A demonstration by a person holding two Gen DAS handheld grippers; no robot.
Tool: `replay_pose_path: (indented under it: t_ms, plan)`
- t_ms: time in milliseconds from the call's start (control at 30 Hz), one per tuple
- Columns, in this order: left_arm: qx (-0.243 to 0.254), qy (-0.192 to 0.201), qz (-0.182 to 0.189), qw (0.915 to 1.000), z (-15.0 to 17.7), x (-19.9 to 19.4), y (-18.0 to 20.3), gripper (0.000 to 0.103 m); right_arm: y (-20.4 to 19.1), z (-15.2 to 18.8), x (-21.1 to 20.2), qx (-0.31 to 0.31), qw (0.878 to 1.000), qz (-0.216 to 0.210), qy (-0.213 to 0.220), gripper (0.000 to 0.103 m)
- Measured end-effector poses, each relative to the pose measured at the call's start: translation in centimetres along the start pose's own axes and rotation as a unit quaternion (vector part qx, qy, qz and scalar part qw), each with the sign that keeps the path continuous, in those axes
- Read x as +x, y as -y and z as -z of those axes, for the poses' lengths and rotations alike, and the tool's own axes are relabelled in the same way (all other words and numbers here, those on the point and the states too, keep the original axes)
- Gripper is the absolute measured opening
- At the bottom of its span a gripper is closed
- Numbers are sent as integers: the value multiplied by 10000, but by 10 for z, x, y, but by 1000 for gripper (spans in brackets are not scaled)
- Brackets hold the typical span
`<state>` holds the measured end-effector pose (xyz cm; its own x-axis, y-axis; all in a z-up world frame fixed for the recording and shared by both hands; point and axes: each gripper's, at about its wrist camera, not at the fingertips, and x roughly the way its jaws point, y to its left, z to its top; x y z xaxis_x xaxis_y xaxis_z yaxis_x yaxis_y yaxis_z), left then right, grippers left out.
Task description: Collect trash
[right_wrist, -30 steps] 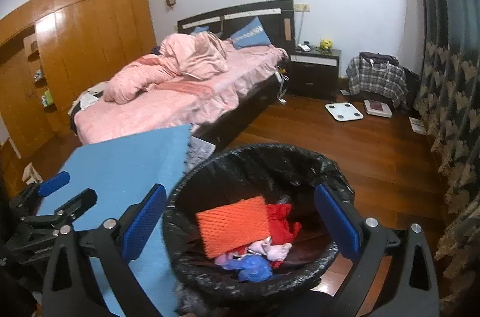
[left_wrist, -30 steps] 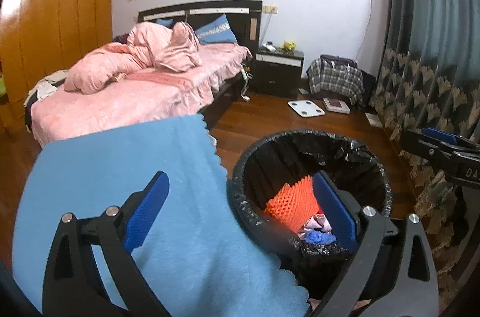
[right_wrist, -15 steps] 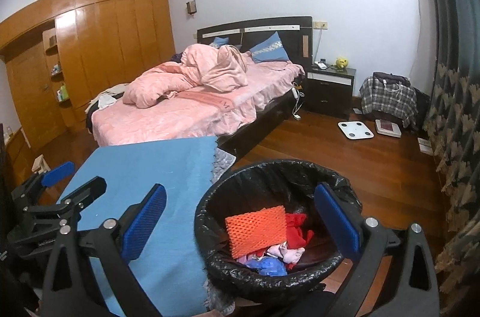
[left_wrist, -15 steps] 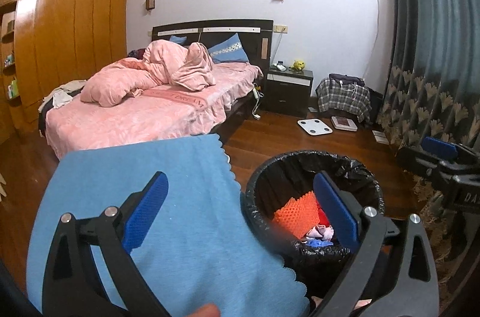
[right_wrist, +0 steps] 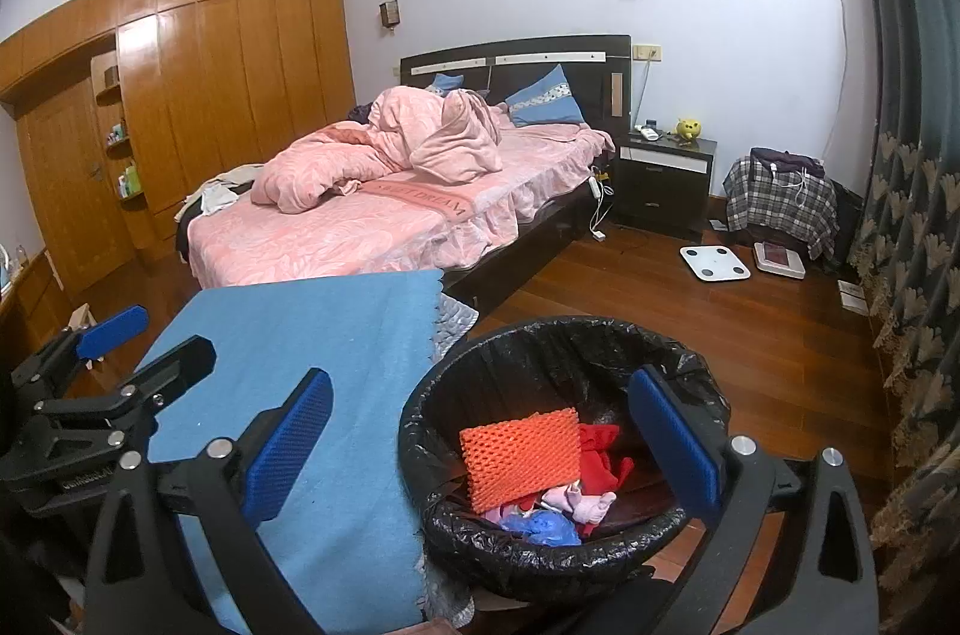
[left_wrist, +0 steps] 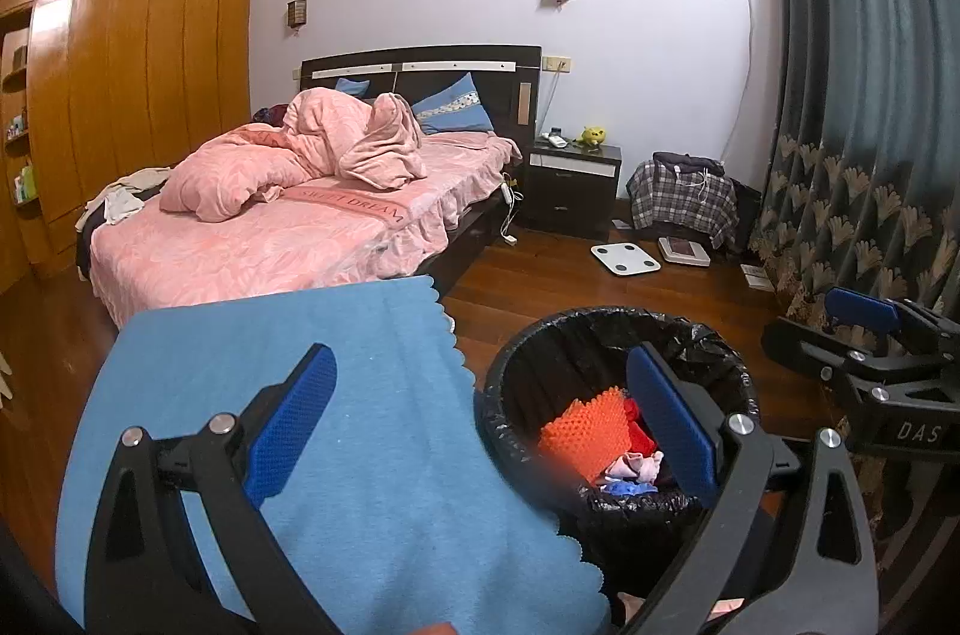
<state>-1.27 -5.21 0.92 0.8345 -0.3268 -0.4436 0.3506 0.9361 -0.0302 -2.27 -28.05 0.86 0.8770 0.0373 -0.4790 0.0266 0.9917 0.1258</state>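
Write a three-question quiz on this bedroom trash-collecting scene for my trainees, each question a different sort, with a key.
1. True or false: the left gripper holds trash.
2. Which lies topmost in the bin? A. orange mesh pad B. a bottle C. a newspaper
3. What covers the surface beside the bin?

Key: 1 false, both it and the right gripper are open and empty; 2 A; 3 a blue cloth.

Glossy black plastic bin liner (right_wrist: 558,557), matt blue cloth (left_wrist: 360,395), polished wood floor (right_wrist: 750,335)

Bin (right_wrist: 420,431) base hidden behind gripper frame, blue cloth (left_wrist: 372,455) cut at btm edge, shelf items too small.
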Motion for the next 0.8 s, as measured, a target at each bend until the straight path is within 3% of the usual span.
replay_pose_path:
  t_ms: [800]
  plan:
    - [2, -24, 8, 10000, 0, 2, 1, 95, 1, 0, 0, -6, 10000, 15, -8, 97]
